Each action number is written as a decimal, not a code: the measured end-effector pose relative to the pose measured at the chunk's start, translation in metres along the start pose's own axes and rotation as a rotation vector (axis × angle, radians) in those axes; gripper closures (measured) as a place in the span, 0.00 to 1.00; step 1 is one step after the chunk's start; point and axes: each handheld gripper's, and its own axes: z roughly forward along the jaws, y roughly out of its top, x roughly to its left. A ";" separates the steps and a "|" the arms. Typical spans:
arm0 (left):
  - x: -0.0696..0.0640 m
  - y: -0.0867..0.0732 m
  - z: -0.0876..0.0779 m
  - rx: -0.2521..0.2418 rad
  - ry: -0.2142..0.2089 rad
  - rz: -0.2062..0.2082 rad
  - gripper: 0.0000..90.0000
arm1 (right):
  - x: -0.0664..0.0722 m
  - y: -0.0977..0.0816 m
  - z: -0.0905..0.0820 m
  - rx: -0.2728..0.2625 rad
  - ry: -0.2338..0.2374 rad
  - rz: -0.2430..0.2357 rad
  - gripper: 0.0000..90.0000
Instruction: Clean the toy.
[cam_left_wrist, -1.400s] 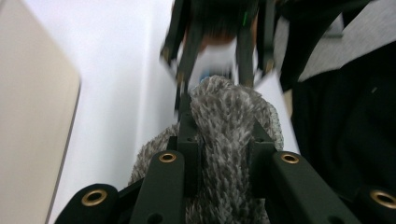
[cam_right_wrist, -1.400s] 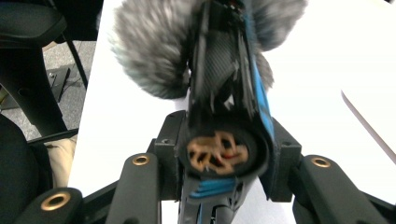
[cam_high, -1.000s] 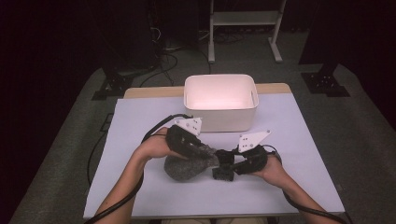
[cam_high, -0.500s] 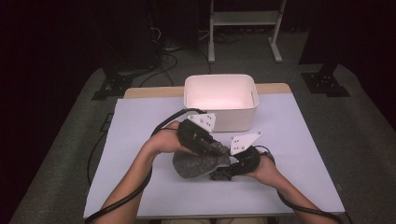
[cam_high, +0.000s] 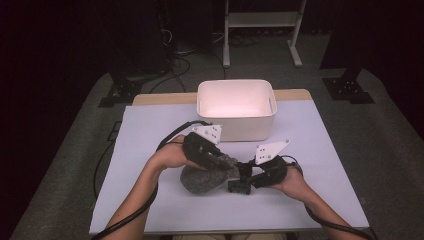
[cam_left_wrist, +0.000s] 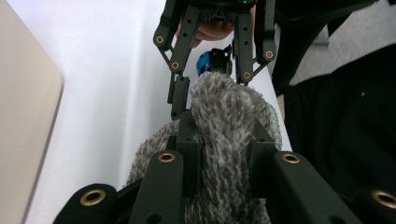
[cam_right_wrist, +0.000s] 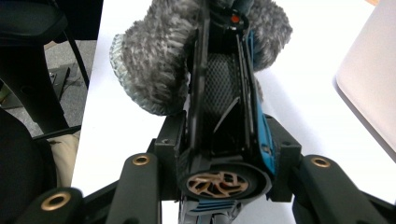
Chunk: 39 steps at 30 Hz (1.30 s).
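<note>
I am pinching the grey furry windscreen (cam_left_wrist: 224, 140) between my left gripper (cam_high: 220, 162) pads, while my right gripper (cam_high: 245, 182) is clamping what looks like a microphone body (cam_right_wrist: 222, 116) sticking out of it. Pulling straight apart, slowly, seems best.

a white tub (cam_high: 236, 117) stands on the pale table (cam_high: 150, 130), far side.

Your left gripper (cam_high: 220, 161) now sits farther right and nearer the white bin (cam_high: 236, 109), its grey plate swung toward the bin's near wall. The furry grey cover (cam_high: 207, 176) has shifted right with it, closing on your right gripper (cam_high: 244, 176).
</note>
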 end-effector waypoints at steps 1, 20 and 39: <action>0.000 -0.003 0.000 0.003 0.000 -0.002 0.81 | 0.000 0.000 0.000 0.000 0.000 -0.003 0.63; -0.005 -0.018 -0.008 -0.014 -0.010 -0.022 0.81 | 0.001 0.020 0.021 0.012 0.018 -0.031 0.64; 0.003 -0.042 0.029 0.054 -0.015 -0.063 0.80 | 0.001 0.004 0.009 0.026 0.016 -0.005 0.65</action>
